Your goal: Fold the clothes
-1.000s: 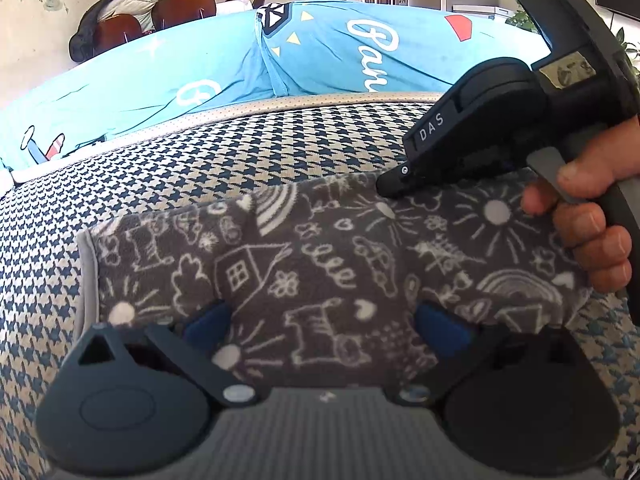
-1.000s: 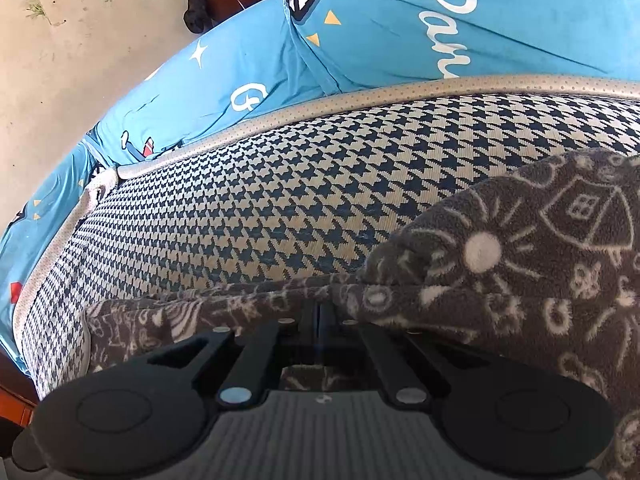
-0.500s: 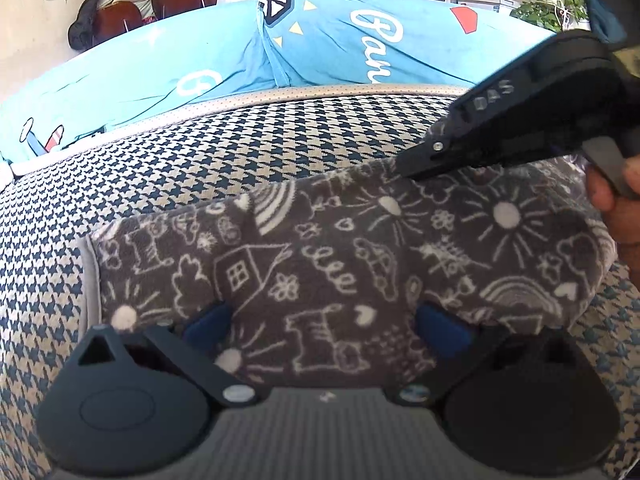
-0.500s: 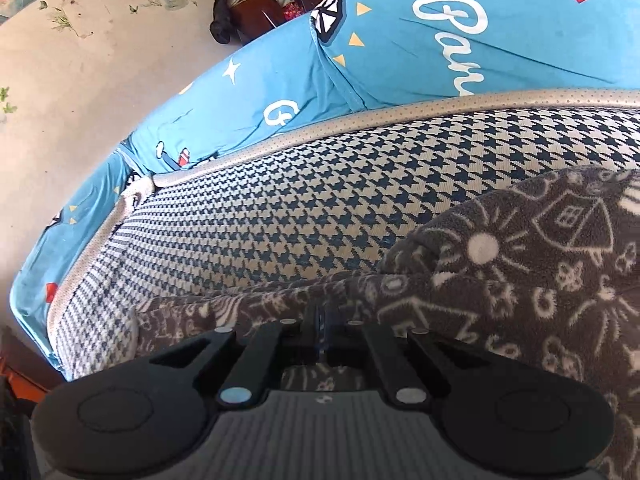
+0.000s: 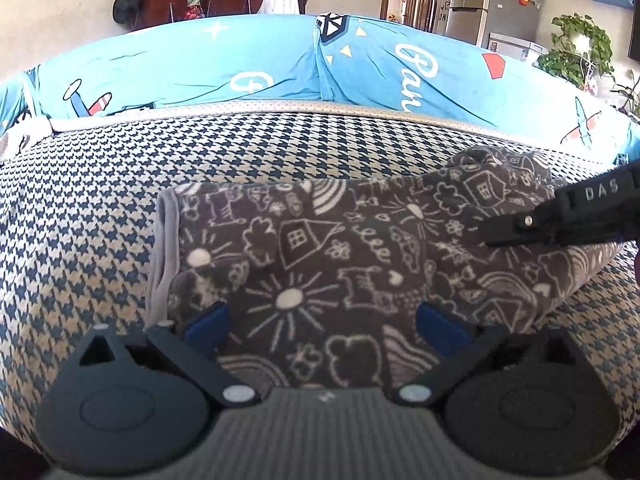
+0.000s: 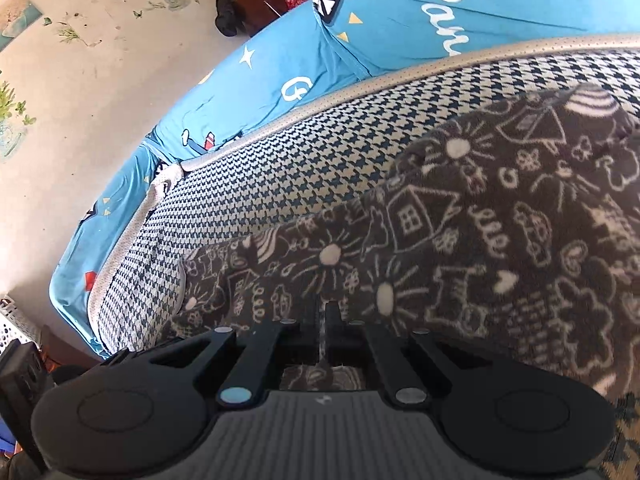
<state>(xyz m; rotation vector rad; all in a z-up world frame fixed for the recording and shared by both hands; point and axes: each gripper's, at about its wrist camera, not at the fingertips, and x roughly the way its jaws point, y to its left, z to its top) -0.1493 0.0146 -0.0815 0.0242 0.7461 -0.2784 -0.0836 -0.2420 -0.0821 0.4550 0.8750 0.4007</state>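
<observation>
The grey fleece garment (image 5: 340,256) with white doodles of houses, suns and rainbows lies folded on the houndstooth sofa seat (image 5: 120,184), and its light grey edge (image 5: 162,248) shows at the left end. On the right side the cloth rises in a soft hump. The left gripper (image 5: 324,322) has its jaws wide apart, and its blue pads (image 5: 208,324) rest low against the near part of the garment, one on each side. The right gripper (image 6: 324,320) has its two fingers pressed together, and a fold of the same cloth (image 6: 480,220) is caught between them; in the left wrist view its black tip (image 5: 520,228) touches the raised part of the fabric. Behind the seat stands a blue sofa cover (image 5: 280,68) with white letters and small pictures. Farther back are brown chairs (image 5: 200,0), a refrigerator (image 5: 468,4) and a green plant (image 5: 576,48).
</observation>
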